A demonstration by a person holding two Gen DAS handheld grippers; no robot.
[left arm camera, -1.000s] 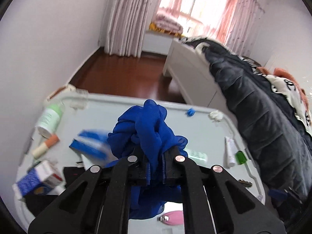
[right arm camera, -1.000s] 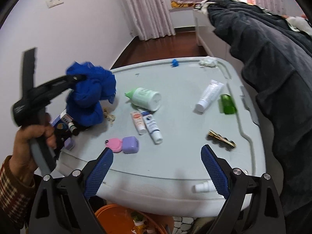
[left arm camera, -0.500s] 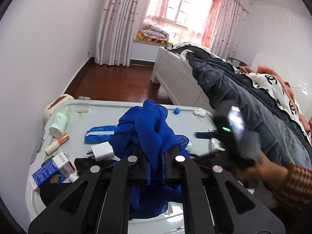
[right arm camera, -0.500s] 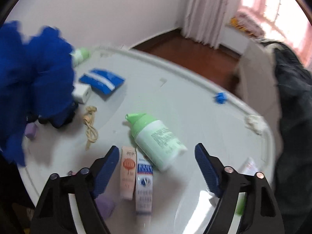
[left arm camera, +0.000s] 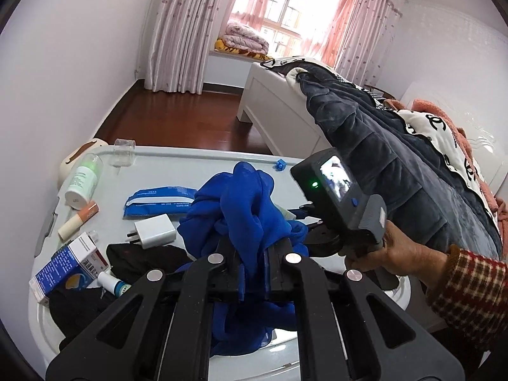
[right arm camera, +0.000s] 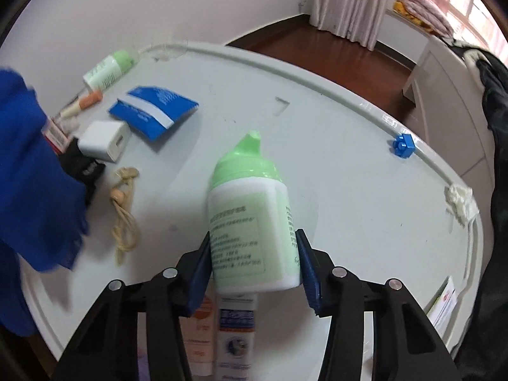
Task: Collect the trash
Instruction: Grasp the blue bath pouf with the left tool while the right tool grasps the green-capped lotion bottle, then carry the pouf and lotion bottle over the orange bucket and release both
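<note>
A white bottle with a green cap (right arm camera: pixel 247 209) lies on the grey table (right arm camera: pixel 317 76). My right gripper (right arm camera: pixel 254 254) straddles the bottle's lower half. Its jaws are closing, and both blue pads (right arm camera: pixel 200 273) touch the bottle's sides. My left gripper (left arm camera: pixel 254 247) is shut on a bunched blue cloth (left arm camera: pixel 244 197) held above the table's near side. That cloth also fills the left edge of the right wrist view (right arm camera: pixel 28 174). In the left wrist view a person's hand (left arm camera: pixel 390 254) grips the right gripper's handle, and the cloth hides its fingers.
On the table lie a blue-white sachet (right arm camera: pixel 152 111), a white charger (right arm camera: pixel 103 139), a tan cord (right arm camera: pixel 123 216), two tubes (right arm camera: pixel 235 327), a blue brick (right arm camera: pixel 403 146), crumpled tissue (right arm camera: pixel 458 197) and a medicine box (left arm camera: pixel 66 266). A bed with a dark quilt (left arm camera: pixel 365 146) stands alongside.
My right gripper has come down over the green-capped bottle and its jaws have narrowed onto it. My left gripper has kept the blue cloth and drifted a little.
</note>
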